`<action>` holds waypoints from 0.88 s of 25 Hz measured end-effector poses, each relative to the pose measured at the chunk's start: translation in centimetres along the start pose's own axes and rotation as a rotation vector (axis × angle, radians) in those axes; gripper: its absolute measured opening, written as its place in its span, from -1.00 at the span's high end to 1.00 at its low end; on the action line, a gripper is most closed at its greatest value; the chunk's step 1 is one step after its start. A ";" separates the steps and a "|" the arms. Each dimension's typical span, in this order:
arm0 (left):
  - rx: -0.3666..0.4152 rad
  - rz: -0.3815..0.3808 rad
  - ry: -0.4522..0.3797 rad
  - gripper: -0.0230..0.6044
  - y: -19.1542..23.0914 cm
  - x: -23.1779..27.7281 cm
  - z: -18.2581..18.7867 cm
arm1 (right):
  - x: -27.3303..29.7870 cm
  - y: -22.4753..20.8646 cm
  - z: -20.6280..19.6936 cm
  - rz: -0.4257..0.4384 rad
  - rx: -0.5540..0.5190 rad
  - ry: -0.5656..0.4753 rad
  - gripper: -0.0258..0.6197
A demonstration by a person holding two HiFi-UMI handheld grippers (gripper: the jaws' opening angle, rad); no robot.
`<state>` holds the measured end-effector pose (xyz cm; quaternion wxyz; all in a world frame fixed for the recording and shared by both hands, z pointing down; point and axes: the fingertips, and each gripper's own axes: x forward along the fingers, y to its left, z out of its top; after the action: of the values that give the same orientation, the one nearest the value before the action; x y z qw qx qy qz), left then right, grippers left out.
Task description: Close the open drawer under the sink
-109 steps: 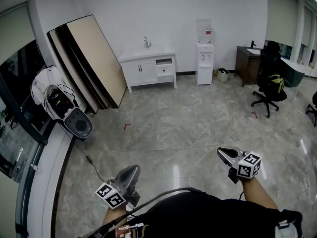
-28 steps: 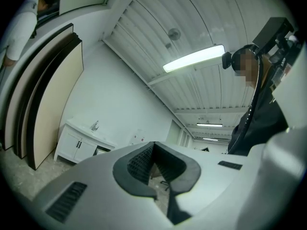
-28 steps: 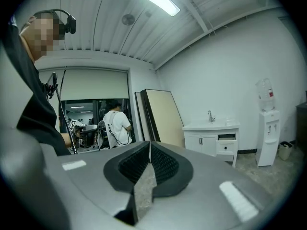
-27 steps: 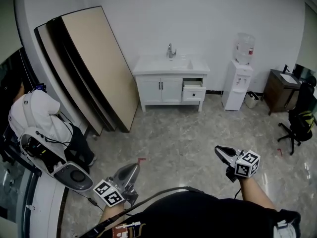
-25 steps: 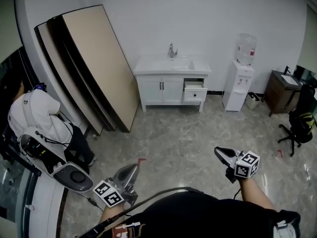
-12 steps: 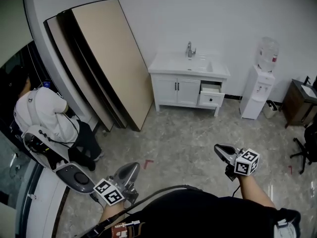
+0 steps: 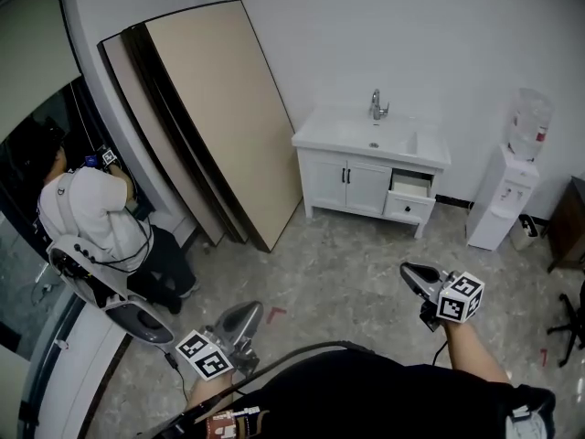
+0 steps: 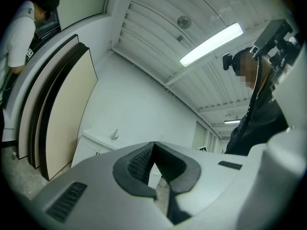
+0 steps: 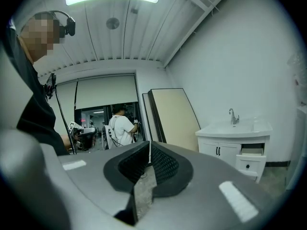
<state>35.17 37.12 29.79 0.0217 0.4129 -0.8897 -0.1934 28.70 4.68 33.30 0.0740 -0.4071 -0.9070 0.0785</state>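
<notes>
The task is not yet started. The white sink cabinet (image 7: 364, 179) stands against the far wall. Its top drawer (image 7: 409, 197) sits directly under the basin, on the cabinet's right side beside the double doors. It is pulled out, with its inside showing, so the whole job of closing it remains. A wide stretch of grey stone floor (image 7: 347, 273) lies between the cabinet and the person wearing the camera. As I judge it, the person must first cross that floor and then push on the drawer front.

The left gripper (image 7: 245, 313) is held low near the person's body, well apart from the cabinet and off toward its left side. In the left gripper view its dark ribbed pads (image 8: 139, 159) meet at the tips. Nothing is between them and they touch nothing.

The right gripper (image 7: 411, 273) is held out ahead of the body, roughly in line with the drawer but well apart from it. Its pads (image 9: 163, 163) are pressed together and pinch nothing. In the right gripper view the cabinet and its open drawer appear beyond the jaws, to the right.

Large flat boards (image 7: 219, 117) lean on the wall just left of the cabinet. A water dispenser (image 7: 510, 195) stands just to the cabinet's right. Another person in a white top (image 7: 87, 218) stands farther left, beyond the boards.
</notes>
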 end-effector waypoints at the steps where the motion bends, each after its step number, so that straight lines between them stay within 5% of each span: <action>1: -0.002 0.006 0.003 0.93 0.1 0.8 -0.2 | 0.1 -0.9 -0.2 0.003 0.001 0.005 0.89; 12: -0.041 -0.035 0.021 0.93 5.3 7.7 -0.3 | 1.8 -7.6 -0.8 -0.070 0.041 0.028 0.89; 22: -0.060 -0.177 0.034 0.93 17.8 12.0 5.4 | 11.3 -9.5 2.9 -0.198 0.009 0.002 0.89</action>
<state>13.33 40.36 29.79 0.0320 0.4925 -0.8430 -0.2138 13.80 6.68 33.22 0.0841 -0.3154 -0.9423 0.0744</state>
